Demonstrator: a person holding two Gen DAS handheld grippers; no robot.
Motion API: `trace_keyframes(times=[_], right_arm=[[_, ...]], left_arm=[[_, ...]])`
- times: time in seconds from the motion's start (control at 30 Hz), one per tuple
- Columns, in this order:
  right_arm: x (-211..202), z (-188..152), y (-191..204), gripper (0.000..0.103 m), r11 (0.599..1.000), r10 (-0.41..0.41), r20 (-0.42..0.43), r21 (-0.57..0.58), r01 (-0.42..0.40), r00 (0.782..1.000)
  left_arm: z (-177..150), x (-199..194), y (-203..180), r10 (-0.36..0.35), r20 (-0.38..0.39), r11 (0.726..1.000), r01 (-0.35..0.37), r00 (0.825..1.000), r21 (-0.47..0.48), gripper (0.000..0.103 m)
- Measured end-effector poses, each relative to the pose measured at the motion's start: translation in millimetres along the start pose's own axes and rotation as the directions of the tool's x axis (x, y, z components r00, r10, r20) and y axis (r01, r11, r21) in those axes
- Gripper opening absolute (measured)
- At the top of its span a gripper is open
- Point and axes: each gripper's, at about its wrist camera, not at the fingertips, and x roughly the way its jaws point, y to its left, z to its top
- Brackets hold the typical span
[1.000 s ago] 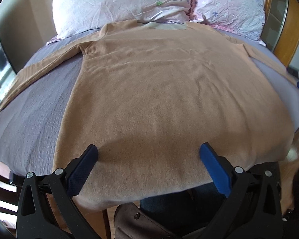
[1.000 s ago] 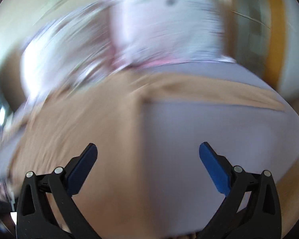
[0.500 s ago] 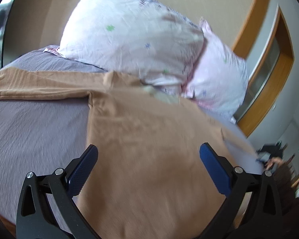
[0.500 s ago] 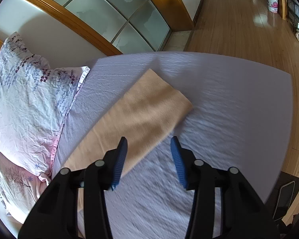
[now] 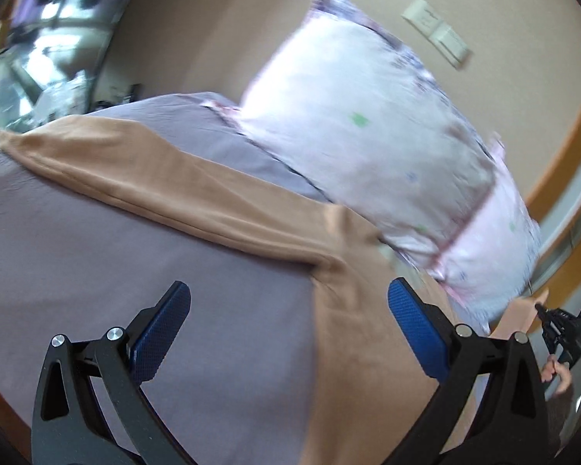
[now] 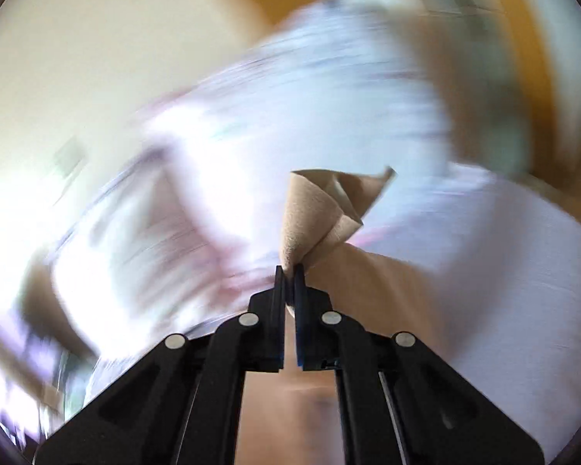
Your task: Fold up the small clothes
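Note:
A tan long-sleeved shirt (image 5: 352, 333) lies spread on a bed with a grey-purple sheet (image 5: 97, 271). Its left sleeve (image 5: 143, 178) stretches out toward the far left edge. My left gripper (image 5: 288, 319) is open and empty, hovering above the sheet and the shirt's armpit area. My right gripper (image 6: 288, 271) is shut on the cuff end of the shirt's other sleeve (image 6: 321, 209), which bunches up above the blue pads and is lifted off the bed. The right wrist view is heavily blurred. The right gripper also shows at the far right of the left wrist view (image 5: 561, 325).
Two floral pillows (image 5: 368, 131) lean against the beige wall at the head of the bed. A wooden door frame (image 5: 561, 155) curves at the right. A window with clutter (image 5: 46, 38) is at the far left. The bed edge runs along the lower left.
My right gripper closed on the sleeve cuff and lifted it, swinging fast. My left gripper stayed open and swung left toward the left sleeve and armpit.

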Motion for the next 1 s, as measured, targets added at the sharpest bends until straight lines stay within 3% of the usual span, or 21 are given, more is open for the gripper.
trace_keyframes(times=[0.07,0.1,0.17,0.2,0.23,0.3,0.33,0.4,0.43,0.5,0.53,0.6,0.67,0.77,0.9,1.0], right_arm=[[44,-22,66,0.004,0.985,0.137,-0.111,-0.092,-0.147,0.984],[74,-42,100,0.004,0.968,0.187,-0.199,-0.128,-0.214,0.962],[117,-77,139,0.008,0.94,0.207,-0.378,-0.18,-0.291,0.902],[142,-102,160,0.013,0.925,0.195,-0.483,-0.199,-0.324,0.854],[156,-117,172,0.024,0.916,0.173,-0.531,-0.224,-0.334,0.83],[165,-131,182,0.043,0.905,0.13,-0.535,-0.28,-0.32,0.835],[174,-138,187,0.047,0.901,0.111,-0.533,-0.302,-0.311,0.839],[183,-148,185,0.047,0.91,0.095,-0.562,-0.285,-0.3,0.821],[194,-156,182,0.048,0.919,0.072,-0.594,-0.273,-0.285,0.801],[216,-182,175,0.049,0.927,-0.015,-0.695,-0.279,-0.25,0.718],[206,-181,176,0.053,0.922,0.007,-0.659,-0.287,-0.259,0.752],[201,-182,173,0.061,0.924,0.025,-0.67,-0.267,-0.273,0.742],[194,-177,165,0.064,0.934,0.105,-0.671,-0.188,-0.305,0.734],[180,-169,156,0.071,0.934,0.137,-0.636,-0.172,-0.313,0.759],[160,-157,138,0.076,0.937,0.204,-0.598,-0.11,-0.332,0.775],[137,-141,122,0.079,0.939,0.231,-0.568,-0.081,-0.334,0.79]], left_arm=[[7,-4,14,0.004,0.003,0.998,-0.004,1.0,-0.065,0.102],[10,-6,19,0.012,0.005,0.996,-0.011,1.0,-0.085,0.102],[17,-12,31,0.055,0.012,0.992,-0.054,0.998,-0.112,0.102],[19,-12,33,0.074,0.013,0.991,-0.072,0.997,-0.116,0.102],[22,-13,37,0.097,0.014,0.988,-0.094,0.995,-0.123,0.102],[29,-16,51,0.124,0.012,0.981,-0.121,0.992,-0.152,0.102],[33,-17,57,0.126,0.009,0.978,-0.123,0.992,-0.171,0.102],[43,-17,74,0.125,-0.001,0.966,-0.122,0.992,-0.229,0.102],[46,-15,79,0.128,-0.005,0.961,-0.125,0.992,-0.247,0.102],[54,-12,93,0.143,-0.024,0.943,-0.144,0.989,-0.3,0.102],[57,-10,100,0.148,-0.035,0.933,-0.152,0.988,-0.326,0.102],[61,-8,114,0.16,-0.058,0.906,-0.17,0.985,-0.388,0.1],[63,-6,126,0.175,-0.074,0.877,-0.19,0.982,-0.442,0.092],[73,-3,136,0.205,-0.083,0.842,-0.219,0.975,-0.493,0.086],[94,4,150,0.245,-0.112,0.797,-0.266,0.963,-0.542,0.08],[101,7,158,0.267,-0.121,0.773,-0.288,0.956,-0.565,0.059]])
